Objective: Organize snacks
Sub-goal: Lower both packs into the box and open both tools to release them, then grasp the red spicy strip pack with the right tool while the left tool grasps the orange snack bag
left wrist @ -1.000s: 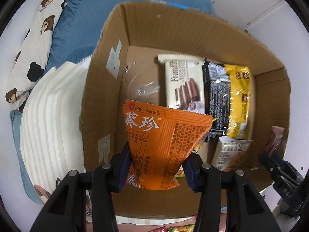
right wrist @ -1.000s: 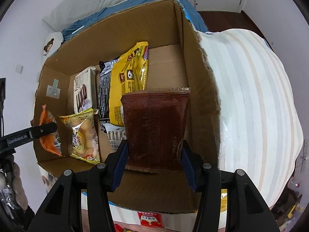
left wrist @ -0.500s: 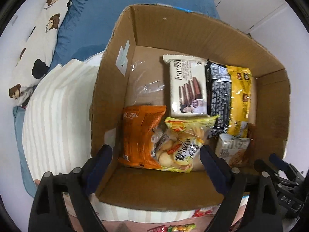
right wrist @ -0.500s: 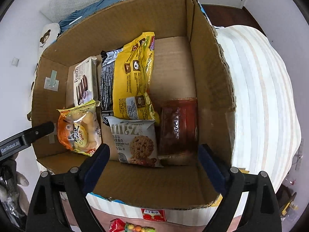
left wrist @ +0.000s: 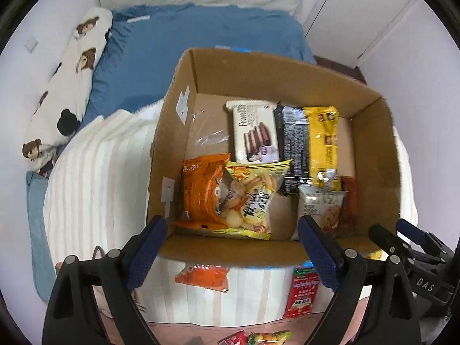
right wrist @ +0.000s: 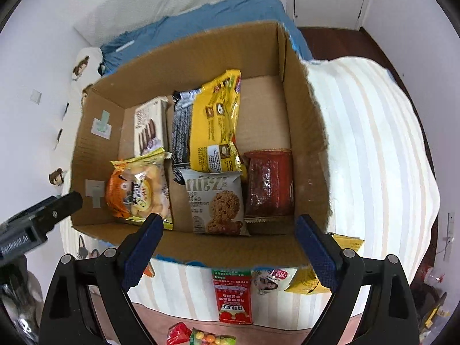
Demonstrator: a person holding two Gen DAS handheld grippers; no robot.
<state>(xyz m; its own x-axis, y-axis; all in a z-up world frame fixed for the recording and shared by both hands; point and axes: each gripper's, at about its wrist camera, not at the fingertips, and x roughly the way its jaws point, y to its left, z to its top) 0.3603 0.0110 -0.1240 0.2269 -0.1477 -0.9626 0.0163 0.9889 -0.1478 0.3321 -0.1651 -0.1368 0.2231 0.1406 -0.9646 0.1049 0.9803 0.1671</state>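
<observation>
An open cardboard box [left wrist: 373, 132] [right wrist: 304, 126] stands on a striped bed cover and holds several snack packs. The orange pack [left wrist: 201, 192] lies at its near left, next to a yellow bag of puffs [left wrist: 253, 198]. The dark red pack [right wrist: 270, 184] lies at its near right, beside a grey cookie pack [right wrist: 218, 201]. Behind them lie a cream wafer pack [left wrist: 256, 132], a black pack [left wrist: 293, 141] and a yellow pack [right wrist: 215, 126]. My left gripper [left wrist: 233, 247] hangs open and empty above the box's near wall. My right gripper [right wrist: 228, 243] is open and empty there too.
Loose snacks lie on the striped cover [right wrist: 373, 149] in front of the box: an orange pack [left wrist: 204, 276], a red pack [right wrist: 233, 296], a yellow pack [right wrist: 310, 281] and small bags [right wrist: 201, 336]. A blue quilt [left wrist: 172, 57] and a bear-print pillow [left wrist: 66, 92] lie behind.
Both grippers opened and let go: the orange pack and the dark red pack now lie in the box. Both grippers have risen and pulled back toward the box's near wall.
</observation>
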